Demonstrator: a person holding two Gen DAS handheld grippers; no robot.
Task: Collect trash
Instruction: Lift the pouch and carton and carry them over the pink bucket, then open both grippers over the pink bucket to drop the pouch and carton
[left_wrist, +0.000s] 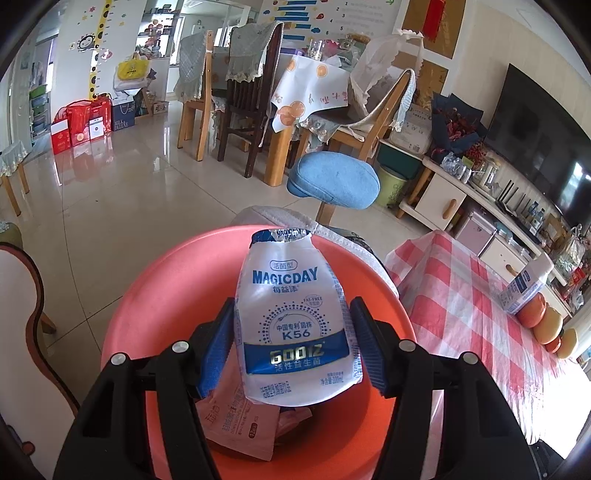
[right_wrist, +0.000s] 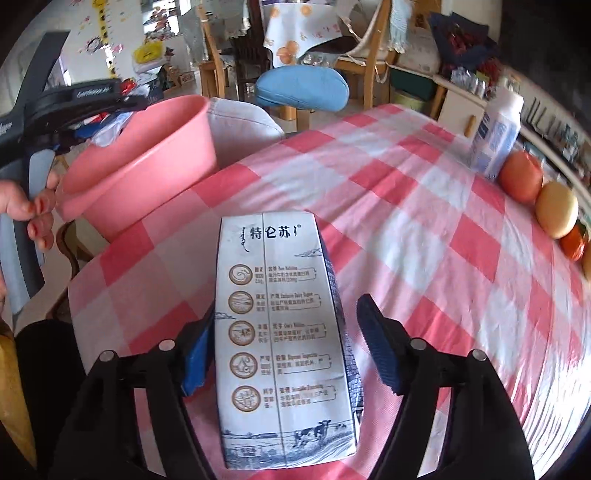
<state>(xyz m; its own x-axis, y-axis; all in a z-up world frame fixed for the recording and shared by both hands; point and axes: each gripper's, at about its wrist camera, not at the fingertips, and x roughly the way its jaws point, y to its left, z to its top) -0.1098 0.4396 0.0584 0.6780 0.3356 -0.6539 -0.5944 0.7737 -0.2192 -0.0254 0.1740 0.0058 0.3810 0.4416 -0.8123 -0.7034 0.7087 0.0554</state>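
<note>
L gripper (left_wrist: 293, 345): pads clamped on crumpled MAGICDAY pouch (left_wrist: 295, 317), held over pink bin (left_wrist: 147, 295); wrappers in bin | R gripper (right_wrist: 286, 356): jaws apart, milk carton (right_wrist: 284, 339) betw. them on checked tablecloth (right_wrist: 424, 240), right pad clear of carton, left-pad contact unclear | bin beside table edge

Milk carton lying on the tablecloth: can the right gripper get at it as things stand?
Probably yes. The right gripper already straddles the carton, with one pad at each long side. A gap shows at the right-hand pad, and nothing lies over the carton.
</note>
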